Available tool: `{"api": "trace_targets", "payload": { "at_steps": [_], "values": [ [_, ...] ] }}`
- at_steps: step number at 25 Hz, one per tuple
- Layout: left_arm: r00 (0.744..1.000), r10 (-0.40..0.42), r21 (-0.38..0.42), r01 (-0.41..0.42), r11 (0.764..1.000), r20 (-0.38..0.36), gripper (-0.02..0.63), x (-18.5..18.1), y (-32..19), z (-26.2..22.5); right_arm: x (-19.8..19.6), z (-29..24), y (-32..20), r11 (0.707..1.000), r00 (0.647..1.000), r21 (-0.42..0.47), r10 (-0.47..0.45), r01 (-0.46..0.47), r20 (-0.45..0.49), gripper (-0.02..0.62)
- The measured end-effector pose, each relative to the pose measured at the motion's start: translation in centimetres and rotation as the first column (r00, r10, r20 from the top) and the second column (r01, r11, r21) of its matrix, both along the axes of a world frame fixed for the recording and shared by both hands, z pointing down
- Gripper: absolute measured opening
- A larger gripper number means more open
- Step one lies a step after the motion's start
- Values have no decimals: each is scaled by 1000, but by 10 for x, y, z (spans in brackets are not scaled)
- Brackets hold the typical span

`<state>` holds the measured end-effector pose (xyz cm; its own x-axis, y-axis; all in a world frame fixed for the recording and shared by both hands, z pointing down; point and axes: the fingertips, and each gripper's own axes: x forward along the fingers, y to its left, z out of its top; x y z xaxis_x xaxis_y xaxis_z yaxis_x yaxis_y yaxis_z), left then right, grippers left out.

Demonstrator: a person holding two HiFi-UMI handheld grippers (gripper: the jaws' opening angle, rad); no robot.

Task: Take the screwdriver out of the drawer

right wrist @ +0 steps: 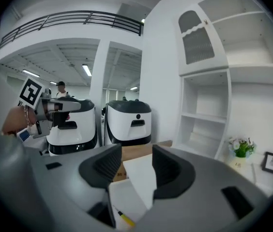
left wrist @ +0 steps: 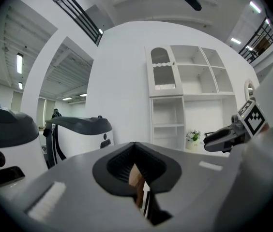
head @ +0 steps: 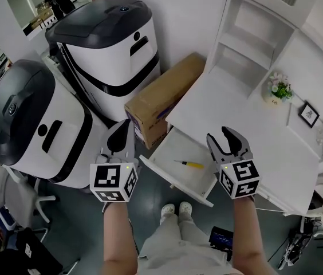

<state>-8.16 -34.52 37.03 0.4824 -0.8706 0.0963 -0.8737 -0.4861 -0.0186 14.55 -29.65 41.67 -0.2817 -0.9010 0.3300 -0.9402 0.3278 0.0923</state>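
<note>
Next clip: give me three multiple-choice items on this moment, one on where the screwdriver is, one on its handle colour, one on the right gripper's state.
1. Where does the screwdriver lie?
A) on the desk top
B) in the open drawer
C) on the cardboard box

2. What colour is its handle?
A) red
B) blue
C) yellow

3. The right gripper is:
A) open and empty
B) shut on the screwdriver
C) shut and empty

Answers: B, it lies on the drawer's floor; C, the handle shows yellow in the head view; A, its jaws stand apart with nothing between them.
</note>
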Motion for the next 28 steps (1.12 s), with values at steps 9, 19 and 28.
{"api": "trace_targets", "payload": {
  "at_steps": [9,19,28],
  "values": [
    [1000,-17,-127,20,992,23,6,11,-3,64,5,95,9,980,999,-195,-42,45,22,184],
    [998,-32,-252,43,967,49,6,17,7,129,-7,213,33,888,988,-434,-152,150,31,184],
    [997,-46,-316,64,947,61,6,14,8,156,-12,298,41,770,972,-610,-234,190,8,184]
  ]
}}
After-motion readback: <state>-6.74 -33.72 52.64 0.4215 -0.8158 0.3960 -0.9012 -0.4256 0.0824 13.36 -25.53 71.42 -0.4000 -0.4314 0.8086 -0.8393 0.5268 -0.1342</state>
